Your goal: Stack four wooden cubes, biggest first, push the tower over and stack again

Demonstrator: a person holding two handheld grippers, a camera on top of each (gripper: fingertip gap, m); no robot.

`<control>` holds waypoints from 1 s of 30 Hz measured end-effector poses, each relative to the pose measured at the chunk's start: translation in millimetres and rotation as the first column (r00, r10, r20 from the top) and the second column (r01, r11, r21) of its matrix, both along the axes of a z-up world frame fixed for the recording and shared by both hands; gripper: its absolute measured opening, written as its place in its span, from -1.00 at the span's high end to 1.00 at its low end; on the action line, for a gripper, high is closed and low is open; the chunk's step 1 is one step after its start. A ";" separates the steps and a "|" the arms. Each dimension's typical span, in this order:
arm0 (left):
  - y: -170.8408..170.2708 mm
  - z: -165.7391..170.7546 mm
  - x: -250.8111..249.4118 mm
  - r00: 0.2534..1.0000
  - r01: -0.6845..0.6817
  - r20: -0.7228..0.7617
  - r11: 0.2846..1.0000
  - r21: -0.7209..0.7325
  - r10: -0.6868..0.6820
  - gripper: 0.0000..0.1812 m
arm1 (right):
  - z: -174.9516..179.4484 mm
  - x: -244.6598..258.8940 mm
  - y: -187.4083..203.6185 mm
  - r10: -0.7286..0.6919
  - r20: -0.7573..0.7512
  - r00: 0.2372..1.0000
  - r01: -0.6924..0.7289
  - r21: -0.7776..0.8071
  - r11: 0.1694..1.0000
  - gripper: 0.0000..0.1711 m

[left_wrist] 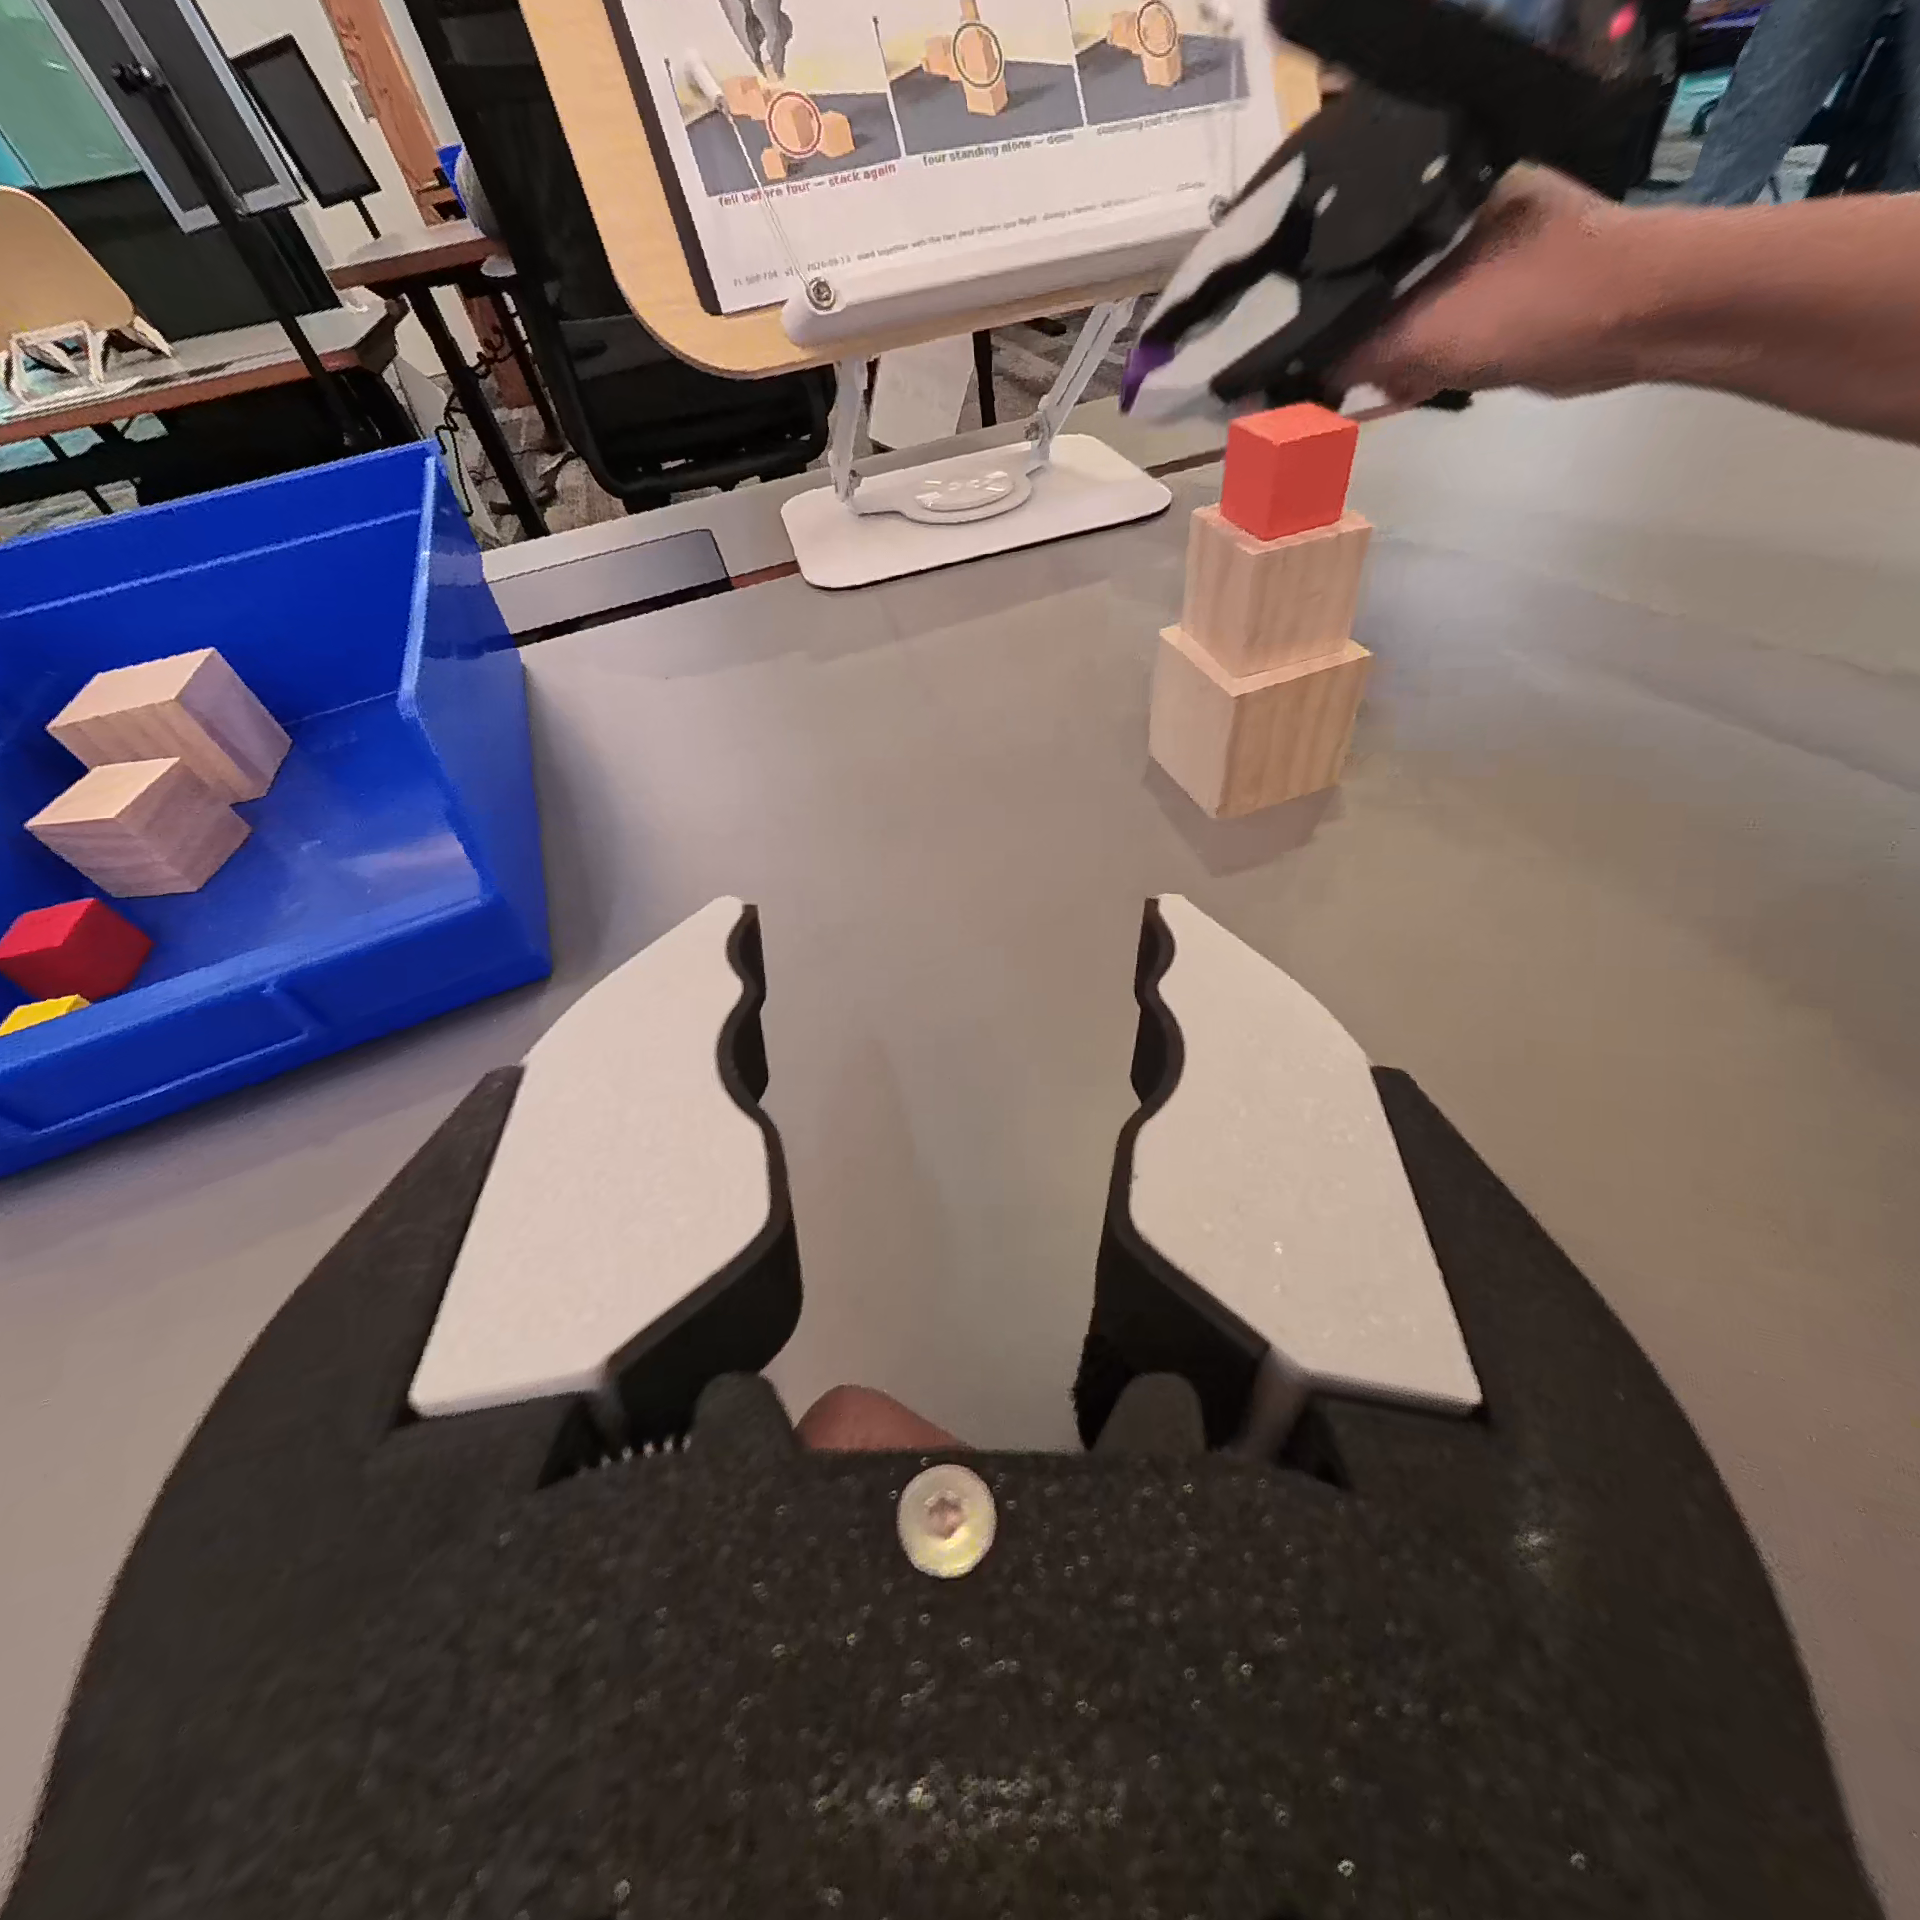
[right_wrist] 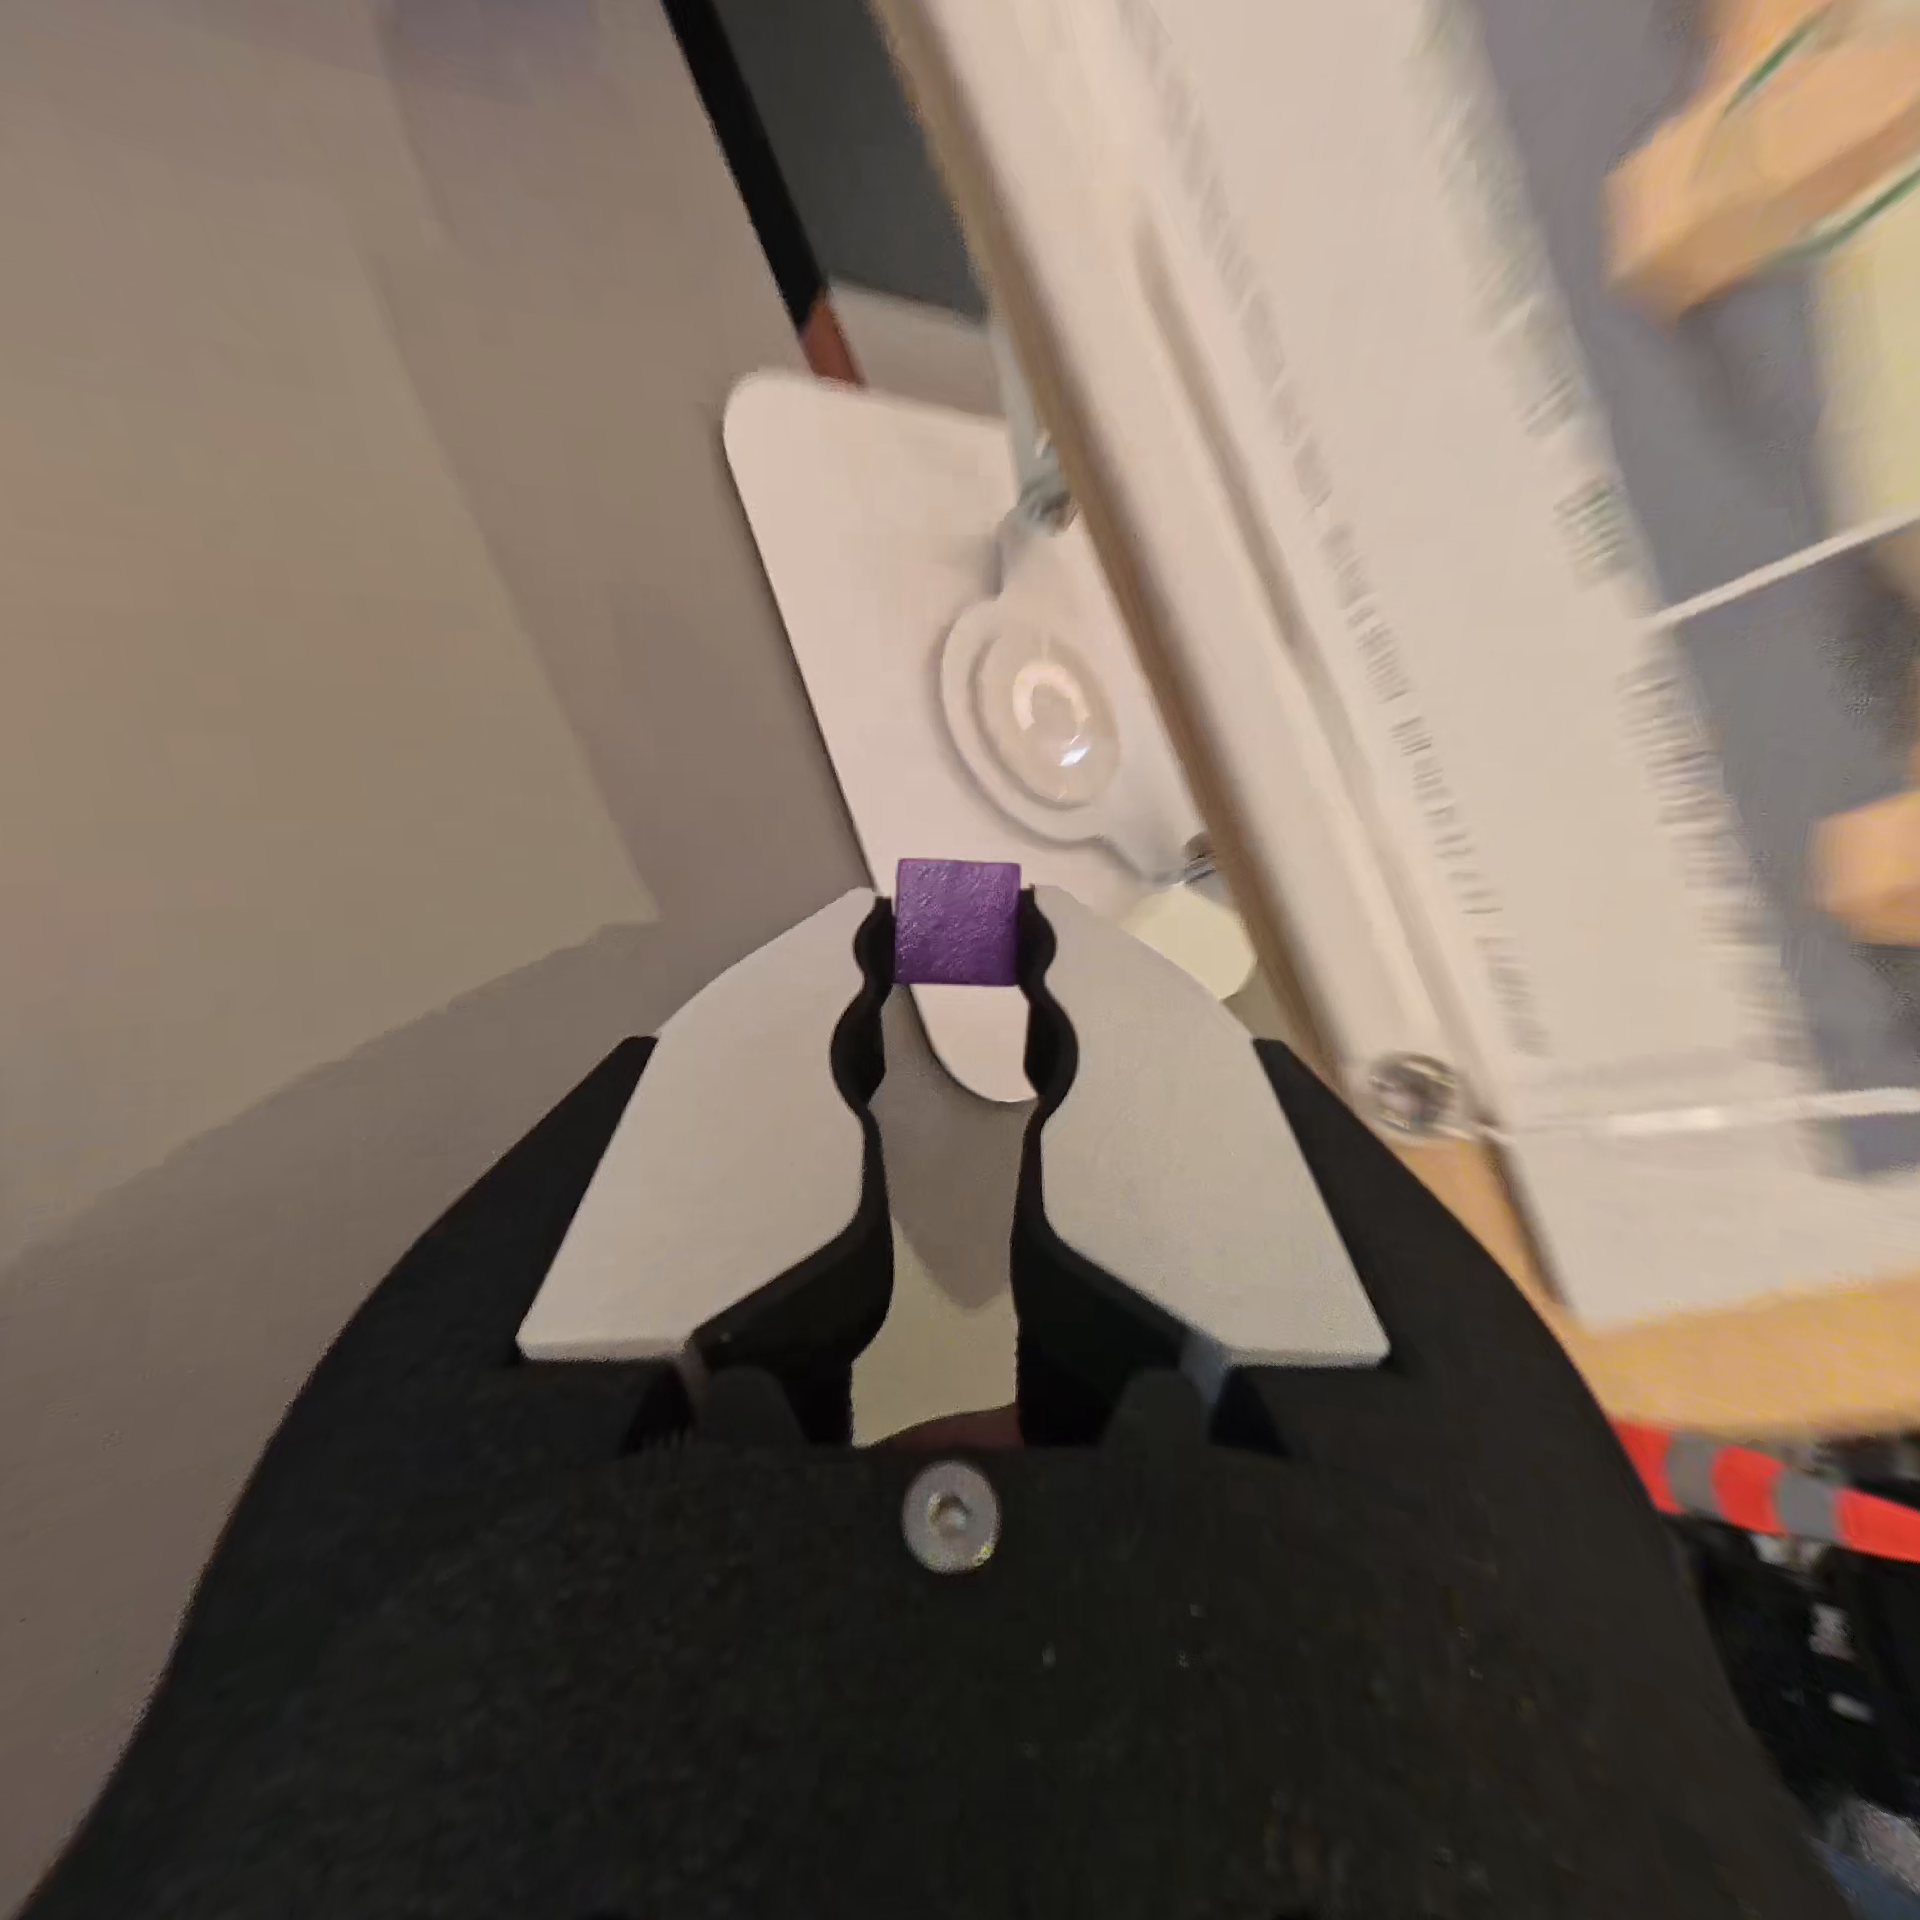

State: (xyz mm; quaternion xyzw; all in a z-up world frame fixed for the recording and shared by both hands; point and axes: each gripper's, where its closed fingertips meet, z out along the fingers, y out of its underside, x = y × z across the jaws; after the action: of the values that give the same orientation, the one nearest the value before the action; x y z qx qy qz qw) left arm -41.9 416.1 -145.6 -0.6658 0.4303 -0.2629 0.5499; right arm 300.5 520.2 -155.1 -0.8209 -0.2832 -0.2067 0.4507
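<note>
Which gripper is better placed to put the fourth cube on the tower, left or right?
Right. The right gripper already pinches the purple cube and hangs just above the orange cube topping the tower. The left gripper is open, empty and farther away.

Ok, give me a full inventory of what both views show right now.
Tower cubes: three, two plain wood under one orange-red, on the grey table, right.
Purple cube: one, pinched at the right gripper's tips.
Blue bin: one, table's left.
Bin cubes: two plain wood, one red, one yellow part-hidden.
Instruction stand: one, white, behind the tower.
Left gripper: jaws open, empty.
Right gripper: near the tower's top, jaws shut.
Person's hand: one, holding the right gripper.
</note>
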 end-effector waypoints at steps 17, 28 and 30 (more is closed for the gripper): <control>-7.0 -7.2 1.5 0.998 -0.030 0.054 0.999 -0.018 0.031 0.26 | 45.6 -115.5 -219.1 -0.235 -0.342 0.910 0.322 0.227 0.919 0.74; -7.9 -13.6 5.0 0.999 -0.050 0.000 0.999 0.011 0.050 0.24 | 55.1 -134.2 -208.7 -0.075 -0.330 0.941 0.134 0.162 0.978 0.74; -9.0 -14.2 6.0 0.999 -0.044 -0.007 0.999 0.016 0.044 0.23 | 67.2 -141.0 -179.0 0.040 -0.310 0.950 -0.013 0.088 0.996 0.74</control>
State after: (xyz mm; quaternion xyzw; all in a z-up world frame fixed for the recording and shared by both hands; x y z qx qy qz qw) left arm -35.9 407.1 -159.9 -0.6715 0.4197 -0.2450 0.5594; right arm 159.5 341.1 -87.9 -0.8195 -0.2105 -0.0805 0.5270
